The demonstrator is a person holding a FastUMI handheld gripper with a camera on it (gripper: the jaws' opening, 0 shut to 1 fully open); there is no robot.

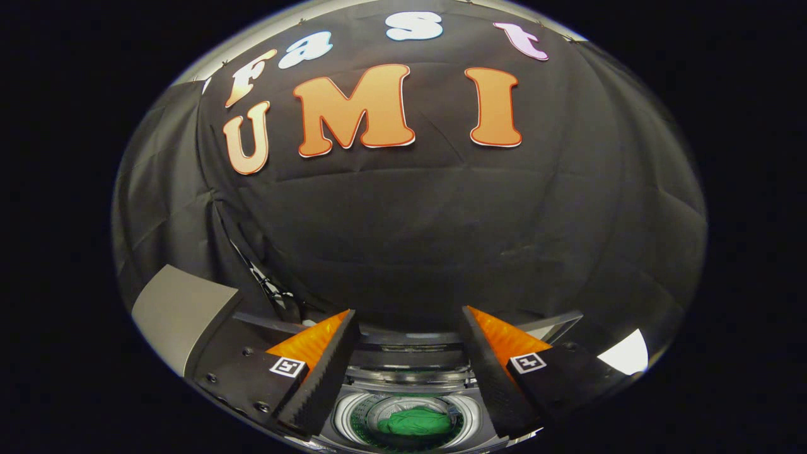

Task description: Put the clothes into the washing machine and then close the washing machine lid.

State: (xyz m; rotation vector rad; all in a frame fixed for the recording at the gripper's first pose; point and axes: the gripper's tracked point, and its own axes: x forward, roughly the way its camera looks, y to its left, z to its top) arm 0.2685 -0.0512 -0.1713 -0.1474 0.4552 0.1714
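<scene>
A green piece of clothing (416, 421) lies inside the round drum of the washing machine (410, 372), seen from above between my fingers. My gripper (408, 321) hangs above the machine's opening, open, with nothing between its fingers. The machine's lid (179, 309) stands raised as a grey panel to the left of the left finger. The machine's back panel runs across just beyond the fingertips.
The black cloth wall of the booth rises close behind the machine. A dark cable (261, 277) hangs down the wall near the raised lid. A bright white patch (625, 353) shows to the right of the right finger.
</scene>
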